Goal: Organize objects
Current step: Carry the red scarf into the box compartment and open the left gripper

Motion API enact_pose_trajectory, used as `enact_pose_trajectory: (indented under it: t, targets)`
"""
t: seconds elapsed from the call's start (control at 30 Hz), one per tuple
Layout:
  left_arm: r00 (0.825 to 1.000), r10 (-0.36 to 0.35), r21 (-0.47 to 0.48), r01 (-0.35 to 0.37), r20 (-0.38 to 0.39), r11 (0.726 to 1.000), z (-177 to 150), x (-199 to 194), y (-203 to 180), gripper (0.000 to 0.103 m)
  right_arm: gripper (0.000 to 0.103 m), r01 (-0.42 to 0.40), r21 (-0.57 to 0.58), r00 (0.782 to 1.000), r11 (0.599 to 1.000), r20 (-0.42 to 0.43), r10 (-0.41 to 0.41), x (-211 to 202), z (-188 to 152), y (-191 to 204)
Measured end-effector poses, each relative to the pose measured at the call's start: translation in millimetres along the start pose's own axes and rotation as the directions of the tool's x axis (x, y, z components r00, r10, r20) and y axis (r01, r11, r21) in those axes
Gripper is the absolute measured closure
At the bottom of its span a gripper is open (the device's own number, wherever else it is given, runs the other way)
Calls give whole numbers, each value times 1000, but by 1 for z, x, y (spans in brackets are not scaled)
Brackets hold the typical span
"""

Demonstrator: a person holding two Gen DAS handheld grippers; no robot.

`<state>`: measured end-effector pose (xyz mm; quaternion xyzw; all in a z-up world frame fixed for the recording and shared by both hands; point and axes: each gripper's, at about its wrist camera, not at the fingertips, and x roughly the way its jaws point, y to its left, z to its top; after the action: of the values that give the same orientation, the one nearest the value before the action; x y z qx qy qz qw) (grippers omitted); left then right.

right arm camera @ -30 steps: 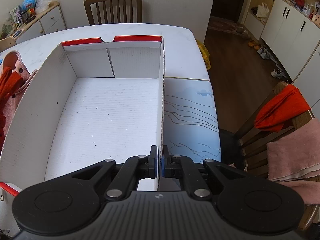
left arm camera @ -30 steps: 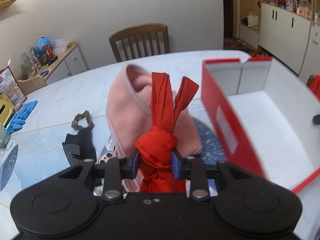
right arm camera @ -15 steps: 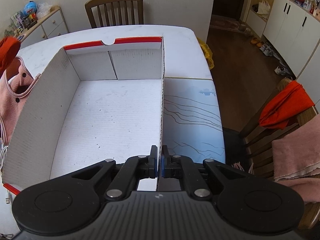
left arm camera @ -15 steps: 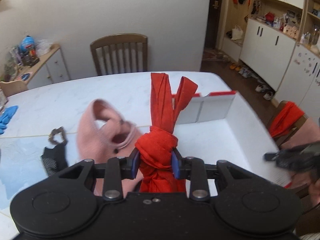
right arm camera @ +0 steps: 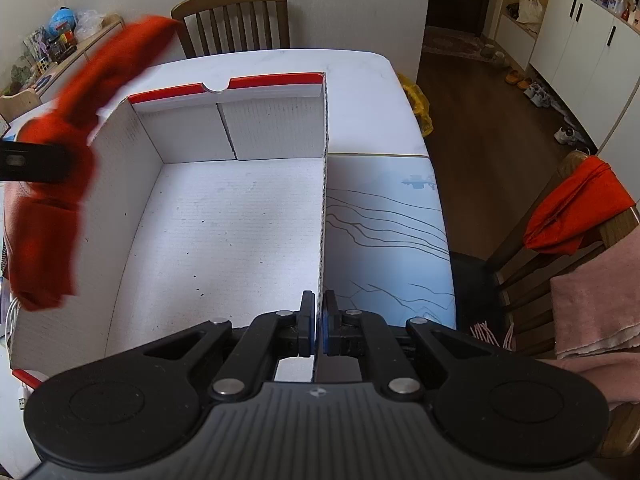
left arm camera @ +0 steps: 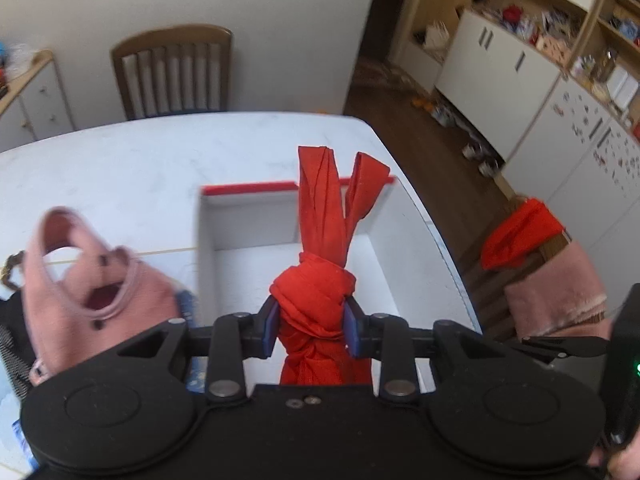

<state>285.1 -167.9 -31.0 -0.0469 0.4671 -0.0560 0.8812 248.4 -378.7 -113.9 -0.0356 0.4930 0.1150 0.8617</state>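
Note:
My left gripper (left arm camera: 311,324) is shut on a knotted red cloth (left arm camera: 320,280) and holds it in the air over the near-left part of the white cardboard box with a red rim (left arm camera: 248,224). In the right wrist view the red cloth (right arm camera: 52,216) hangs blurred above the box's left wall, with the left gripper (right arm camera: 32,162) beside it. My right gripper (right arm camera: 315,322) is shut on the box's right wall (right arm camera: 322,216) near its front end. The box floor (right arm camera: 224,240) is bare.
A pink garment (left arm camera: 92,280) lies on the white table (left arm camera: 120,160) left of the box, with dark items at the far left. Wooden chairs stand at the table's far side (right arm camera: 232,20) and at the right (right arm camera: 580,240), the latter draped with red and pink cloths.
My left gripper has carried the red cloth to the right, from above the pink garment to over the box. The right gripper stays clamped on the box wall.

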Motion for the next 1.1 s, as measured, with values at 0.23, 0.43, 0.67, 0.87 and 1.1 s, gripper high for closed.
enact_pose_trajectory:
  t: [0.23, 0.43, 0.67, 0.87, 1.1]
  targets:
    - [992, -14, -11, 13, -128, 1000, 6, 64, -18, 73, 100, -4, -10, 1000, 1000, -3, 4, 1, 2, 0]
    - [975, -27, -73, 11, -221, 997, 8, 106, -21, 73, 100, -8, -26, 1000, 1000, -5, 8, 1, 1, 2]
    - [960, -10, -68, -9, -279, 998, 8, 136, -29, 72, 100, -15, -32, 1000, 999, -9, 14, 0, 1, 1]
    - [952, -1, -62, -19, -307, 998, 3, 155, -32, 71, 100, -20, -28, 1000, 999, -11, 19, -1, 0, 0]
    - [953, 8, -25, -16, -302, 1000, 3, 153, -35, 69, 100, -22, -27, 1000, 999, -12, 21, -1, 0, 0]
